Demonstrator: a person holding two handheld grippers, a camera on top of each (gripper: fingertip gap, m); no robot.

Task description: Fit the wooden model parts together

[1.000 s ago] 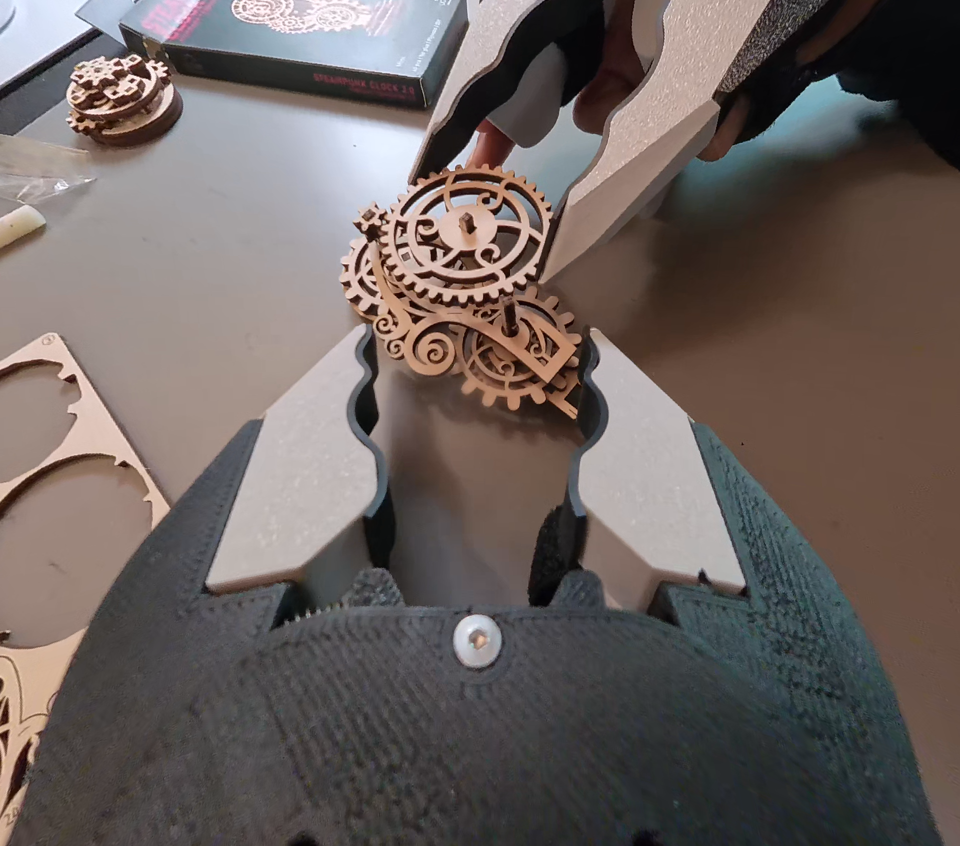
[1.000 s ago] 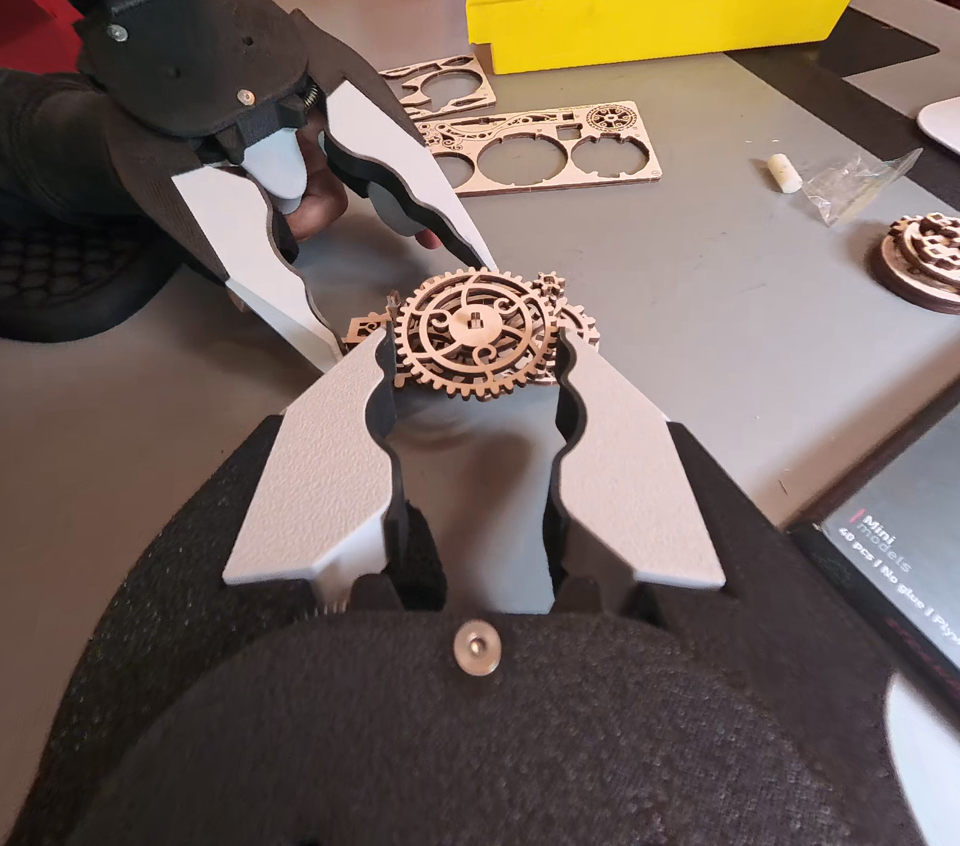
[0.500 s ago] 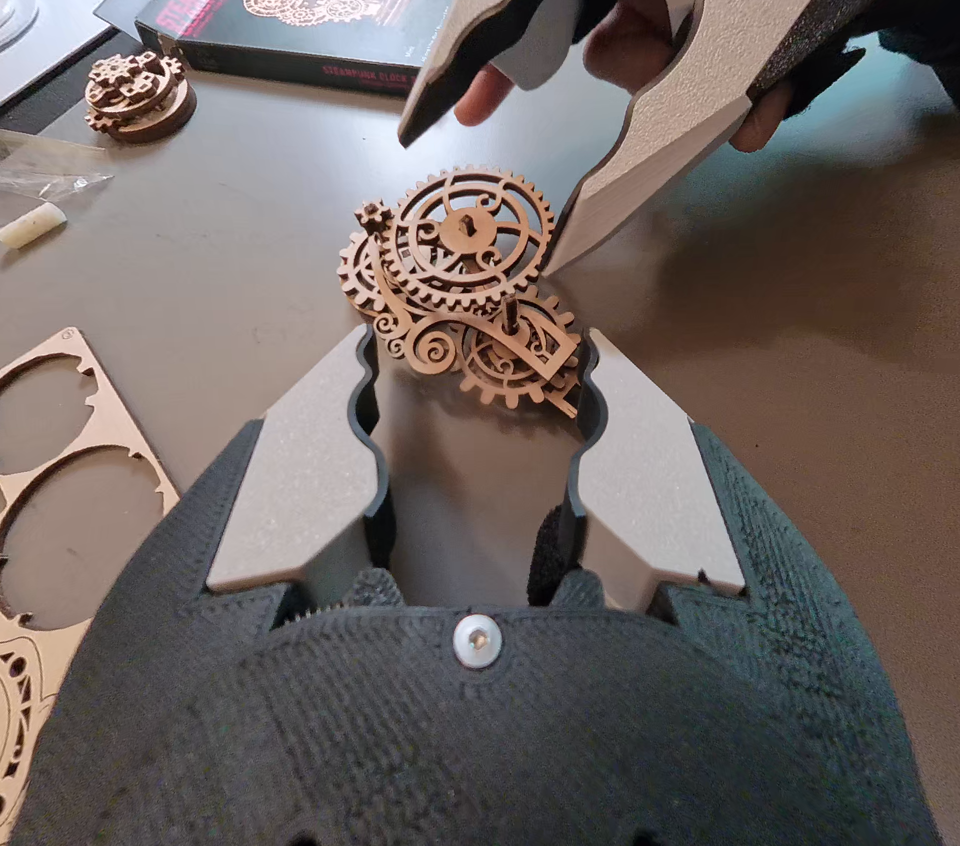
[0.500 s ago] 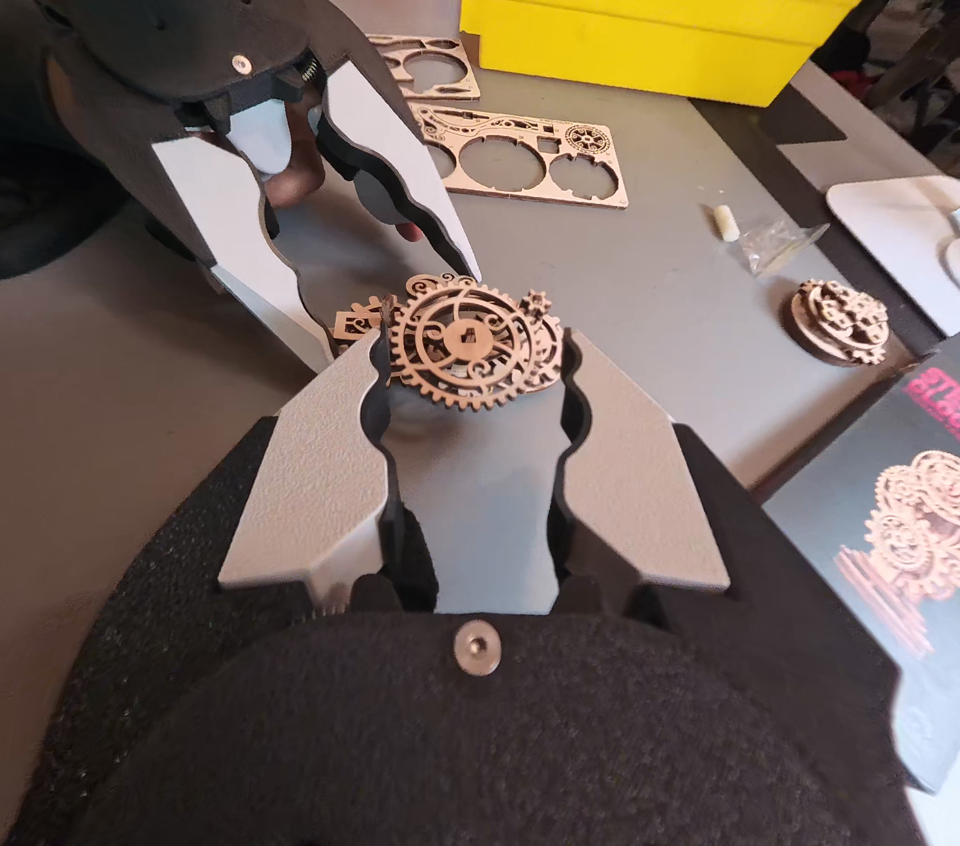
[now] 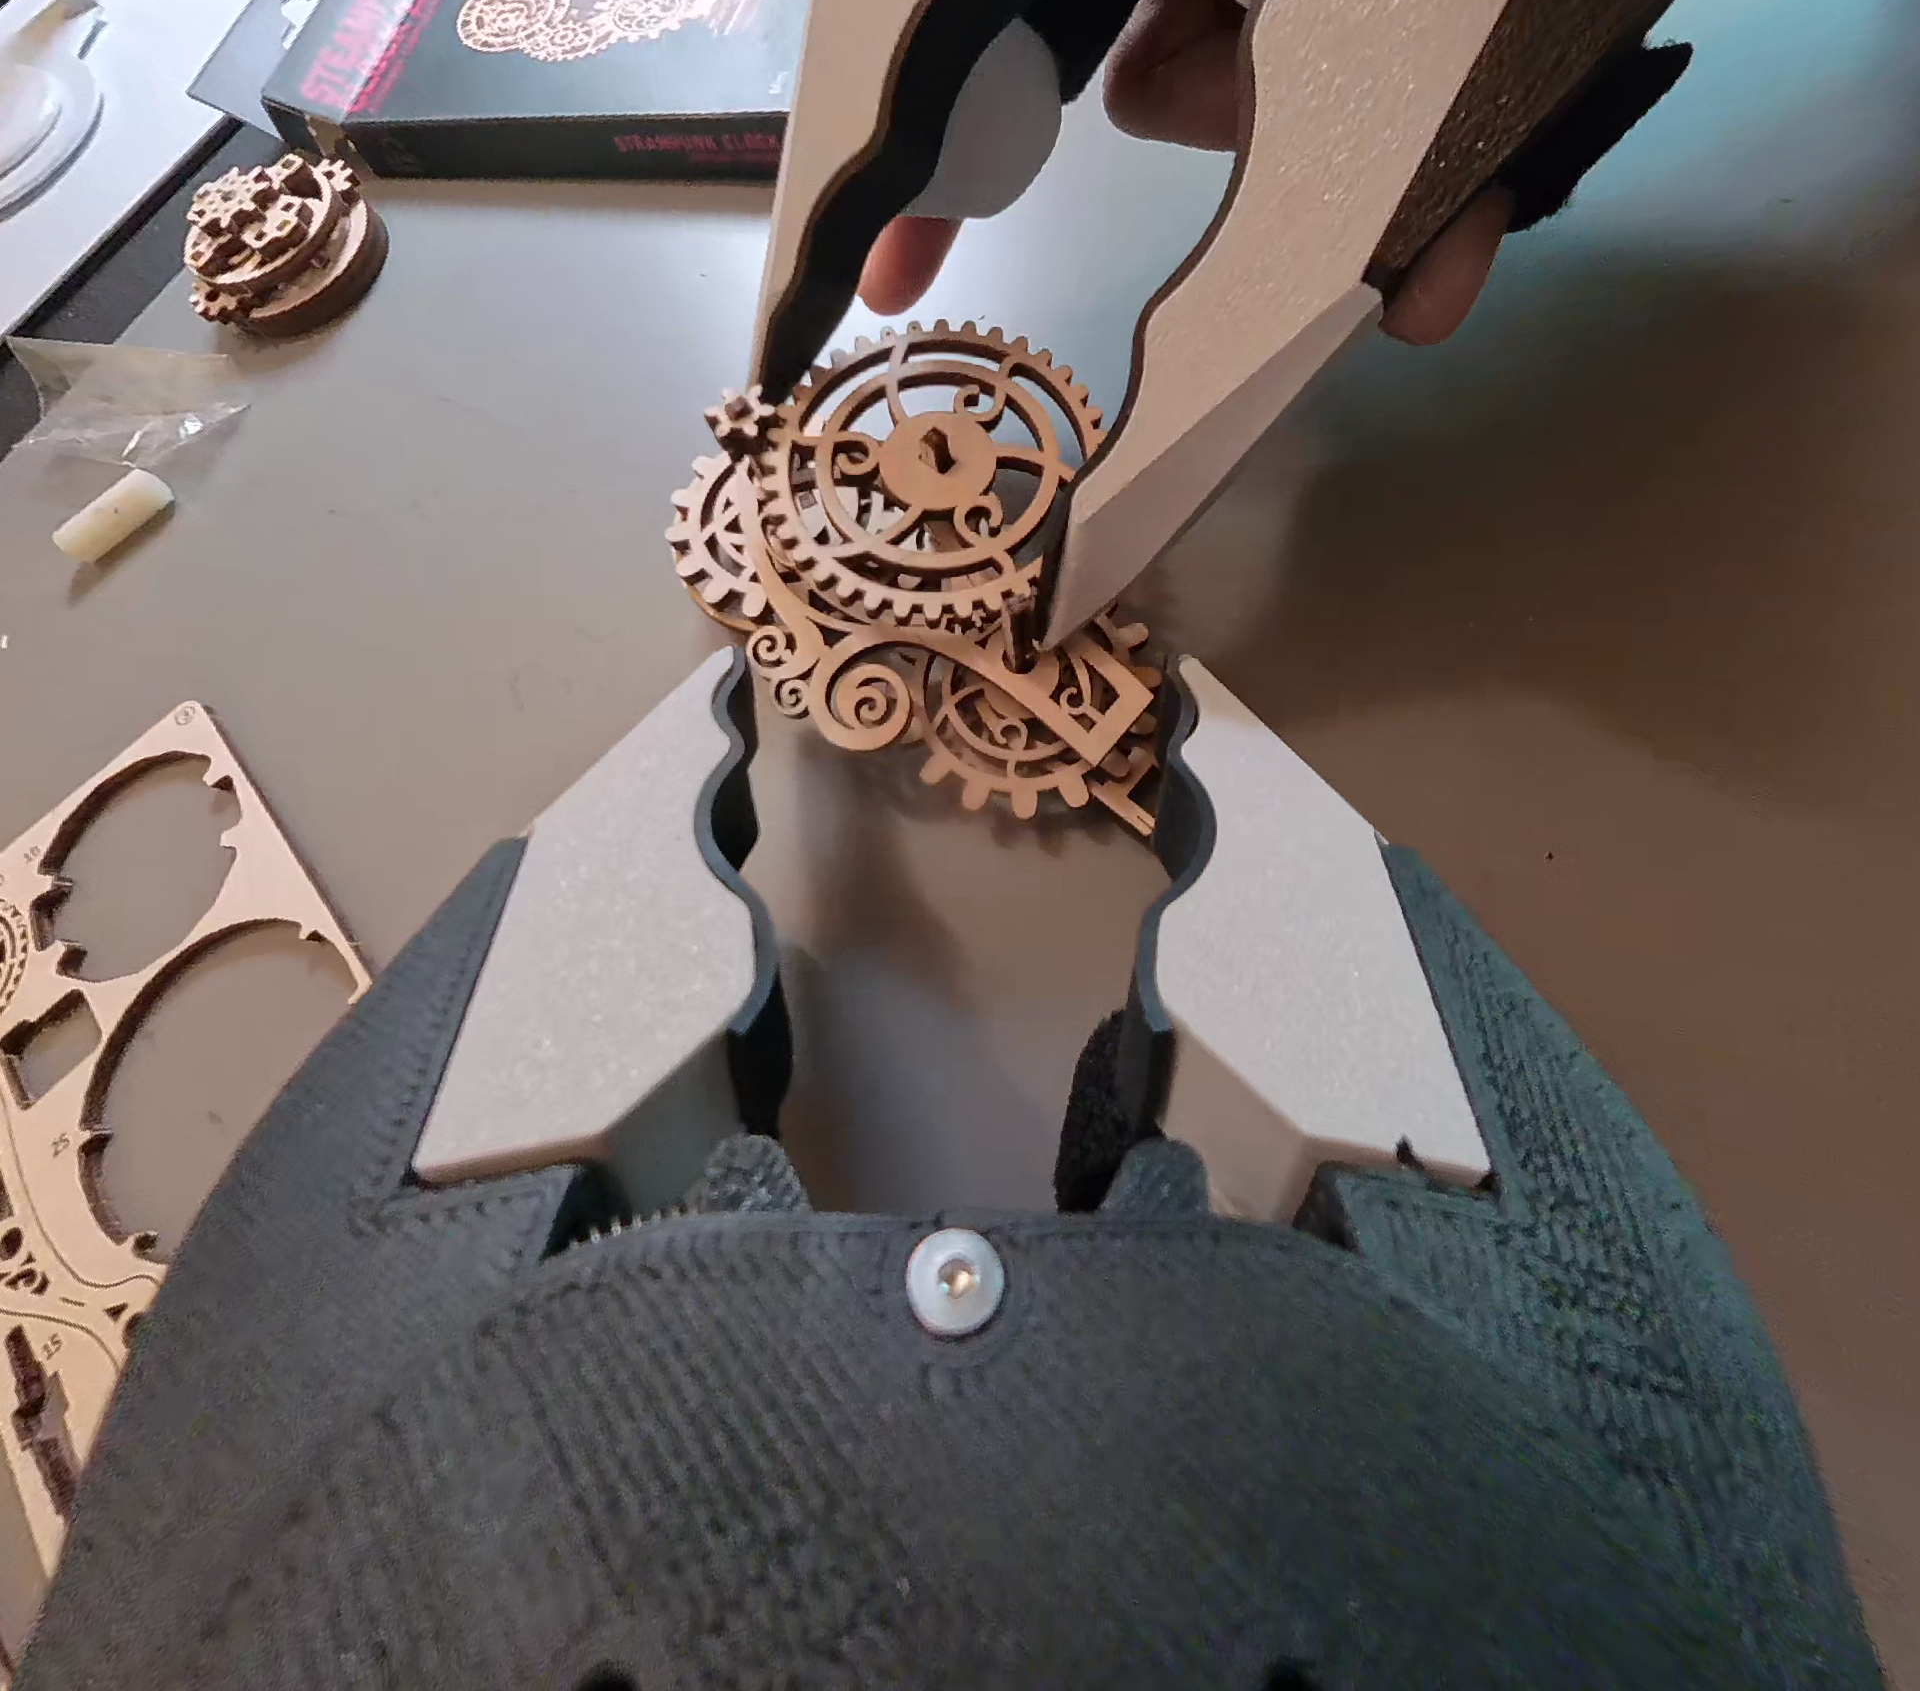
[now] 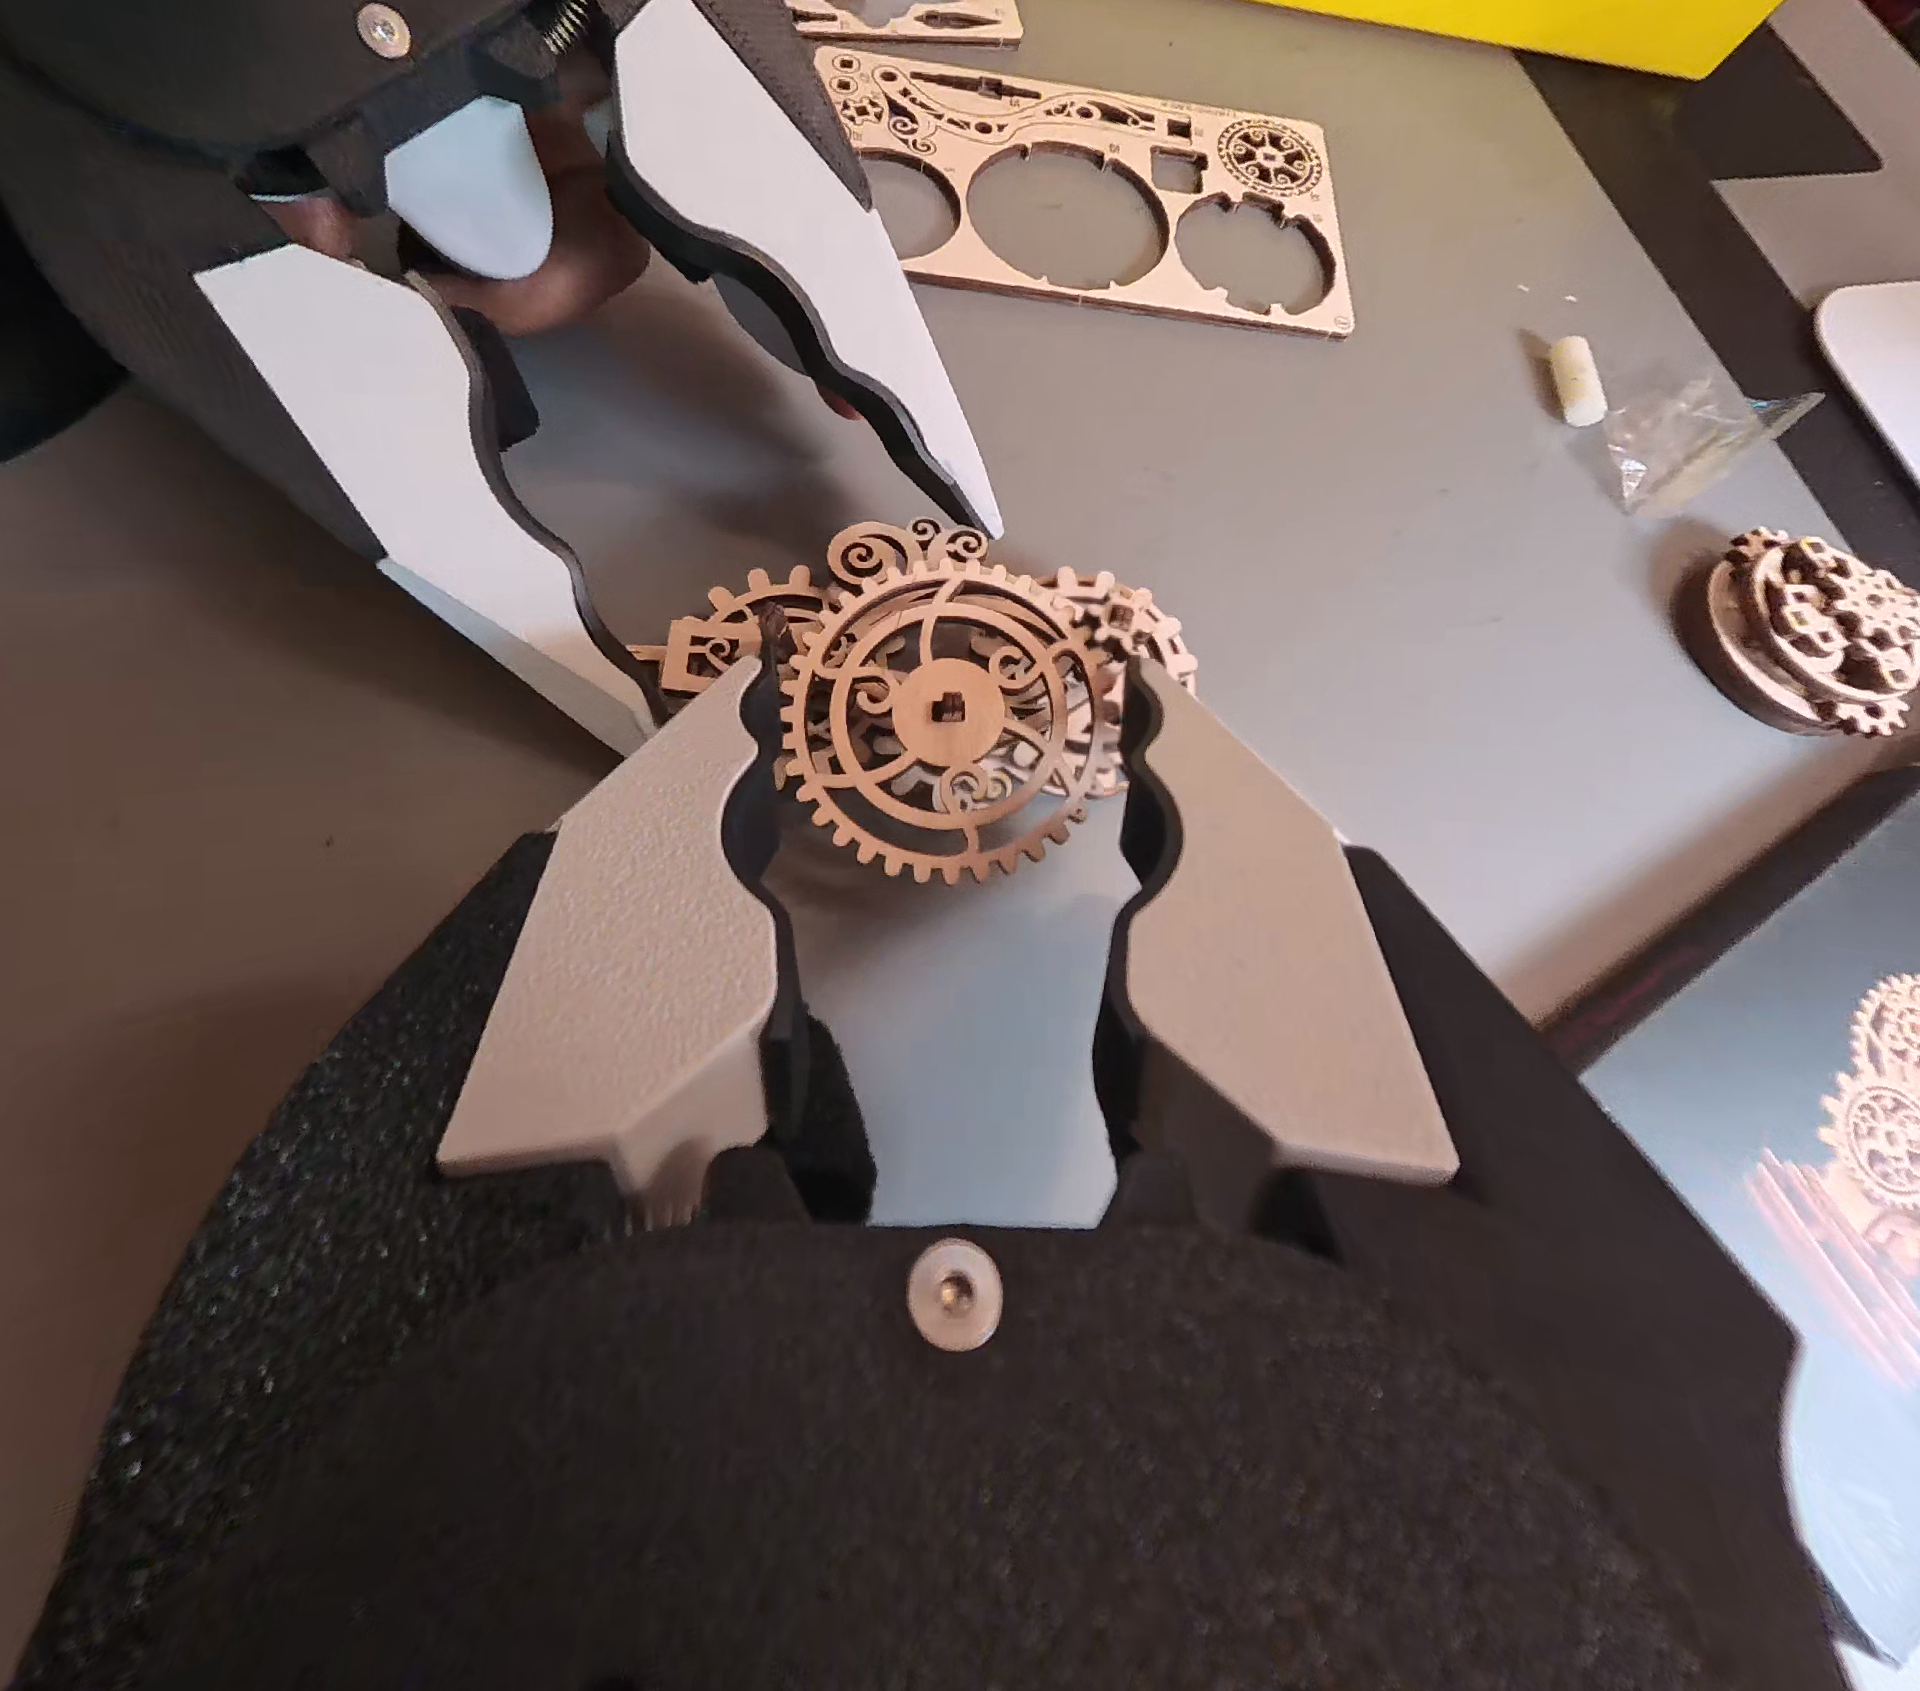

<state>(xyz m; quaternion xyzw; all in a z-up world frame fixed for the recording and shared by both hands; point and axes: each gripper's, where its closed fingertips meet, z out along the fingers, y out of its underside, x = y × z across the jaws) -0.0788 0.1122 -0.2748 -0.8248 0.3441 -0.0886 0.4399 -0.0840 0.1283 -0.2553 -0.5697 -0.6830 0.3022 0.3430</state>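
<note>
Most of this build looks done to me: the gear assembly (image 5: 914, 592) is stacked up on the grey table (image 5: 1558, 706), sitting right at the tips of my left gripper (image 5: 961, 685) and framed between the fingers of my right gripper (image 6: 951, 685). The punched-out sheets (image 6: 1091, 207) off past my left gripper are mostly empty holes, so not many parts are left. What's left, I'd guess, is seating the top pieces properly on their axles.

Both tools are spread wide and holding nothing. The big top gear (image 6: 940, 722) sits between my right fingertips, close to the pads, but I can't tell if they touch it. In the left view, one right fingertip is down beside the little dark peg (image 5: 1016, 621) by the small lower gear (image 5: 1023, 737), the other near the tiny cog (image 5: 740, 420) on the far side.

Compared with half a second ago, my right gripper has swung in from higher up and now straddles the big gear, tips low at the model. My left has barely moved. A separate finished little gear model (image 6: 1823, 644) sits well off to my right, untouched.
</note>
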